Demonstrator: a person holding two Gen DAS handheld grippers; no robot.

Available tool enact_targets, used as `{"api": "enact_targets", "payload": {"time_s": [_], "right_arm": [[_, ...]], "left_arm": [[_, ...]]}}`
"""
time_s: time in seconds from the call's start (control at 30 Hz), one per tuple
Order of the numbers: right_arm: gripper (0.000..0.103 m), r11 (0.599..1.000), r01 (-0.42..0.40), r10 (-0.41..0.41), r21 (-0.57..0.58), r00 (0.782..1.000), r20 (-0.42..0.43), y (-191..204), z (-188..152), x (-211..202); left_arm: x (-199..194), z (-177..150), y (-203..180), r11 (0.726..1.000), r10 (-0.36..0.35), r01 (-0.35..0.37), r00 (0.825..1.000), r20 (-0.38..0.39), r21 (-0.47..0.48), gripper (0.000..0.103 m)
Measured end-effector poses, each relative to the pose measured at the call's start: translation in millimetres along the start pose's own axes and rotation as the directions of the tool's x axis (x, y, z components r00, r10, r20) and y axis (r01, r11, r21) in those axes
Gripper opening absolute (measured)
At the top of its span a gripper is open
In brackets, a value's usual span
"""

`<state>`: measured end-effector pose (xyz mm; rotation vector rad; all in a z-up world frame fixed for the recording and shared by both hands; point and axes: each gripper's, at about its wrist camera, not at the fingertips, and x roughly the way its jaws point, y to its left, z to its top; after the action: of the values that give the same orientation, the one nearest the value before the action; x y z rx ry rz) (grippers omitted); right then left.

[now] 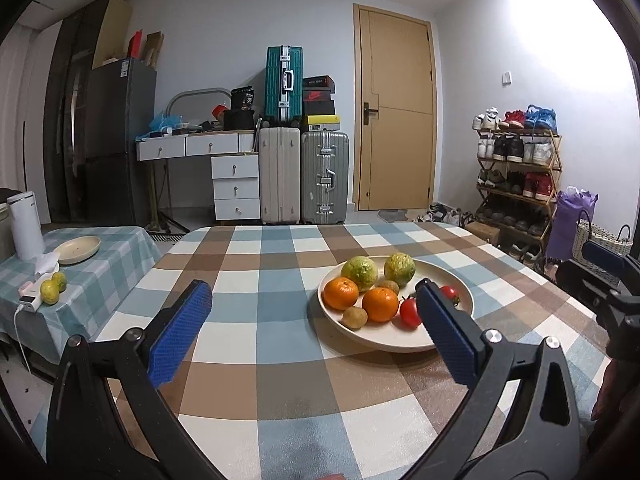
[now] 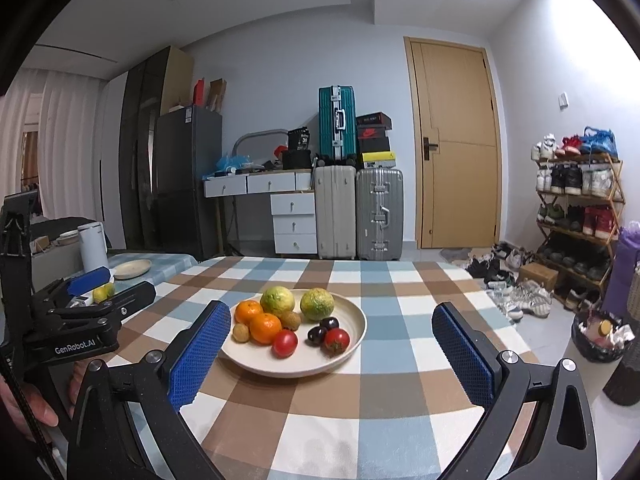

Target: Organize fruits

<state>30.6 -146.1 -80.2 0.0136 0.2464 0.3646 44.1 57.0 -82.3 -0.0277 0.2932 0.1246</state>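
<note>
A checkered table fills the foreground of a bedroom with suitcases and a shoe rack behind. Near its middle sits a cream plate holding two oranges, two green citrus fruits, tomatoes and dark plums. Both the left gripper and right gripper hover spread wide, holding nothing.

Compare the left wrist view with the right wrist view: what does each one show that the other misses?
Only the left wrist view: the power bank beside two limes on the side table.
Only the right wrist view: two dark plums on the plate, the trash basket on the floor, and the whole left gripper, open.
Both: the oranges, tomatoes, the checkered table, suitcases and door. The right gripper is open too.
</note>
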Motion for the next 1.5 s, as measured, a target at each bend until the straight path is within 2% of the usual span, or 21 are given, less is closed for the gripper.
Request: {"api": "enact_targets", "payload": {"time_s": [0.13,0.3,0.5,1.5], "right_arm": [[0.103,1.000,-0.003,0.003,0.000,1.000,-0.023,-1.5,-1.2,5.5],[0.103,1.000,0.021,-0.022,-0.008,0.996,-0.089,-1.0,-2.9,18.0],[0.103,0.999,-0.007,0.004,-0.038,0.997,-0.075,2.7,-4.0,16.6],[0.103,0.999,-0.013,0.011,-0.031,0.997,-0.075,4.9,-5.0,17.4]], "left_arm": [[4.9,0.9,-2.5,1.000,0.006,-0.006,0.999,-0.038,0.013,0.102],[5.9,1.5,-4.1,1.000,-0.004,0.005,0.999,-0.041,0.022,0.102],[8.4,1.5,-4.1,1.000,-0.005,0.006,0.999,-0.045,0.021,0.102],[3.8,0.6,-2.6,1.000,-0.010,0.011,1.000,-0.029,0.020,0.102]]}}
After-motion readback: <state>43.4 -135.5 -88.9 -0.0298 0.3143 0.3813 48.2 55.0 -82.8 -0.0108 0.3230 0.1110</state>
